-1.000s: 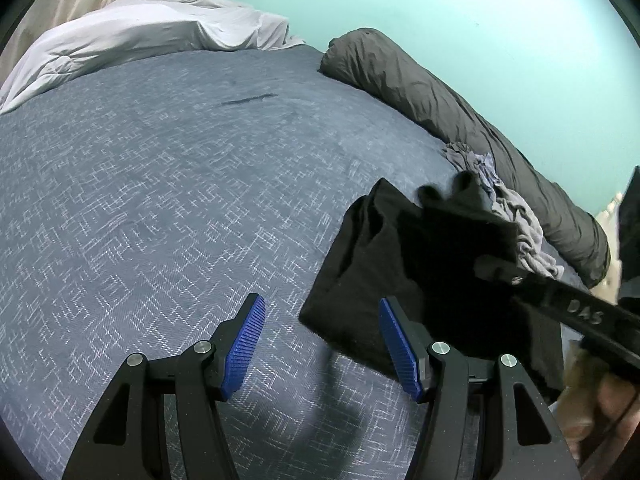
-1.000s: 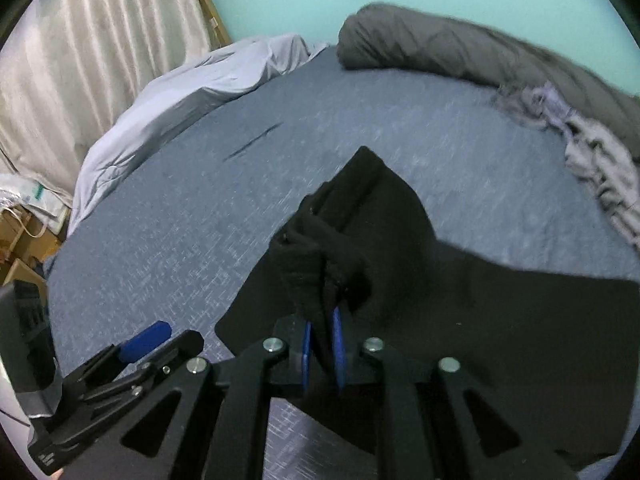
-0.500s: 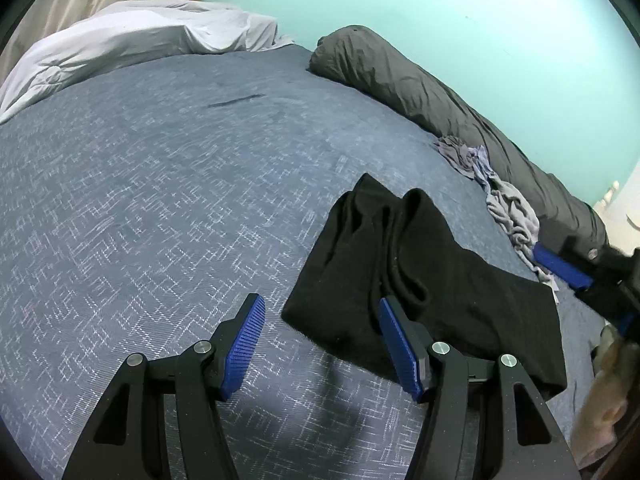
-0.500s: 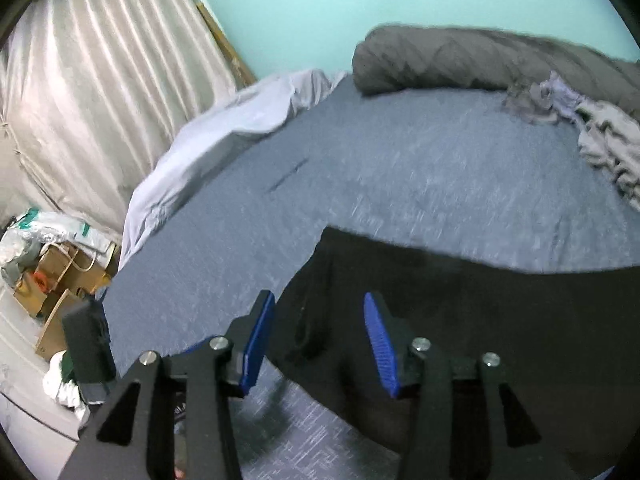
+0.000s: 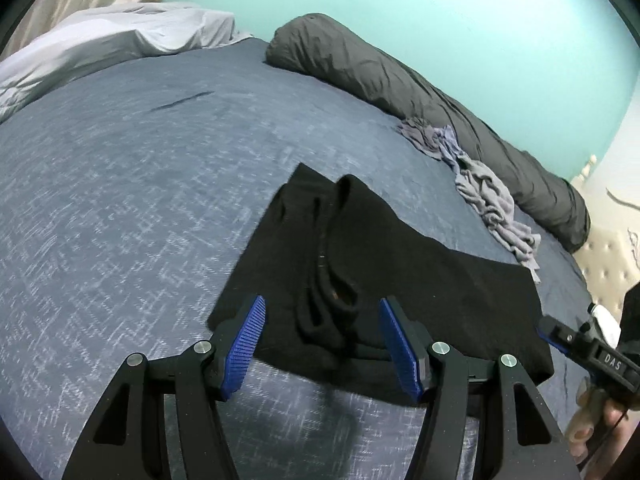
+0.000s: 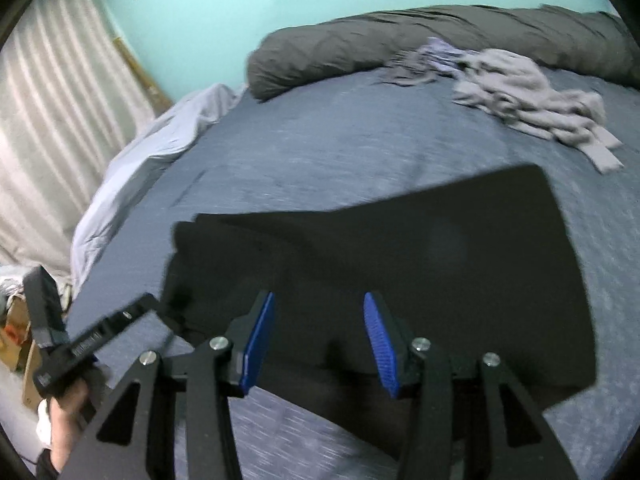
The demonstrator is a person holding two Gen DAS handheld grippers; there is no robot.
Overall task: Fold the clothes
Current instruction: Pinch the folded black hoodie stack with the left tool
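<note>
A black garment [image 5: 420, 264] lies spread on the blue-grey bed cover [image 5: 120, 200], with a bunched fold running along its left part. My left gripper [image 5: 322, 312] hovers open over the garment's near left end. The bunched fold shows between its blue pads [image 5: 244, 340], which do not press on it. In the right wrist view the same black garment [image 6: 400, 248] lies flat. My right gripper [image 6: 319, 308] stands open above the garment's near edge, with nothing pinched between its fingers.
A crumpled pile of grey clothes [image 5: 488, 200] [image 6: 520, 96] lies behind the garment, against a rolled dark grey duvet [image 5: 400, 76]. A pale pillow [image 5: 100, 48] sits at the head of the bed. Curtains [image 6: 48, 120] and cardboard boxes [image 6: 16, 320] are left of the bed.
My right gripper let go of the bunched black cloth, opened and drew back to the garment's near edge. The cloth dropped flat. My left gripper slid right over the garment's left end.
</note>
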